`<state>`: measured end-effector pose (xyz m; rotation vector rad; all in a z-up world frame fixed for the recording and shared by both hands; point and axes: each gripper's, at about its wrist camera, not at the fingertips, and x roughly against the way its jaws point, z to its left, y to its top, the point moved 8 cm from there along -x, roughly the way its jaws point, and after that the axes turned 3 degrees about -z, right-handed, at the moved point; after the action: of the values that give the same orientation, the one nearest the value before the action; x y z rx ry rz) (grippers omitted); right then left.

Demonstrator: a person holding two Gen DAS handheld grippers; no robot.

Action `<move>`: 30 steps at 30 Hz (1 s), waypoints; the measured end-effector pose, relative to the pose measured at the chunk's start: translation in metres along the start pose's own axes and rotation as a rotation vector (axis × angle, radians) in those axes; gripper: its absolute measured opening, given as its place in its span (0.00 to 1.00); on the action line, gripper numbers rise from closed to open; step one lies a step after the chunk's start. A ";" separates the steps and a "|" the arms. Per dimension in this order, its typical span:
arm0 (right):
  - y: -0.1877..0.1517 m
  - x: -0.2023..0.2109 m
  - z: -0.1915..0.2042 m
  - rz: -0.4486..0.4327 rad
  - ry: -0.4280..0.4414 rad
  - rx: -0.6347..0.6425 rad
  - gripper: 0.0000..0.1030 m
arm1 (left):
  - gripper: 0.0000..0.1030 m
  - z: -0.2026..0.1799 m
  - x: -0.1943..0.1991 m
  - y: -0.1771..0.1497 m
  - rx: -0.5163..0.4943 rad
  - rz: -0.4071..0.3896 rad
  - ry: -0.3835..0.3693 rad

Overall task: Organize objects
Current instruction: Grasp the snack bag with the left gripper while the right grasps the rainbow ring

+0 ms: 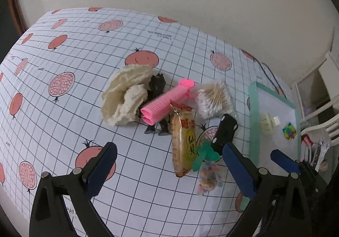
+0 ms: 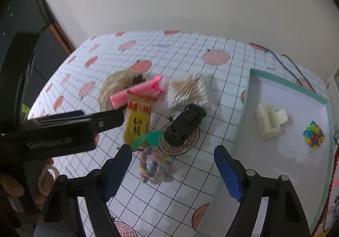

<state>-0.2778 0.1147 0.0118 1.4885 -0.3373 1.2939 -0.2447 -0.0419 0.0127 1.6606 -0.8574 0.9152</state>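
Left gripper [image 1: 169,162] and right gripper [image 2: 172,164] both spread wide and empty, above snack packet [image 1: 183,147], candy bag [image 2: 153,164], toy car [image 2: 185,125], tray [image 2: 286,84] alongside

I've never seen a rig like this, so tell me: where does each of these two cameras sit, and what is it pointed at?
Left wrist: on the left gripper, looking down at the table's clutter; its own fingers show.
Right wrist: on the right gripper, facing the same pile and the tray; its fingers show, plus a hand.
Both share the toy car, snack packet and tray.
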 end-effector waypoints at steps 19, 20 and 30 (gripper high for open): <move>-0.033 -0.042 0.021 0.127 0.024 0.043 0.70 | 0.65 -0.008 -0.039 -0.015 0.004 0.069 -0.057; -0.034 -0.044 0.021 0.129 0.025 0.041 0.70 | 0.65 -0.009 -0.041 -0.015 0.003 0.069 -0.060; -0.038 -0.055 0.019 0.154 0.018 0.038 0.62 | 0.53 -0.019 -0.049 -0.022 -0.007 0.081 -0.068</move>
<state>-0.2586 0.0909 -0.0503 1.5060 -0.4243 1.4414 -0.2512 -0.0132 -0.0365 1.6689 -0.9787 0.9147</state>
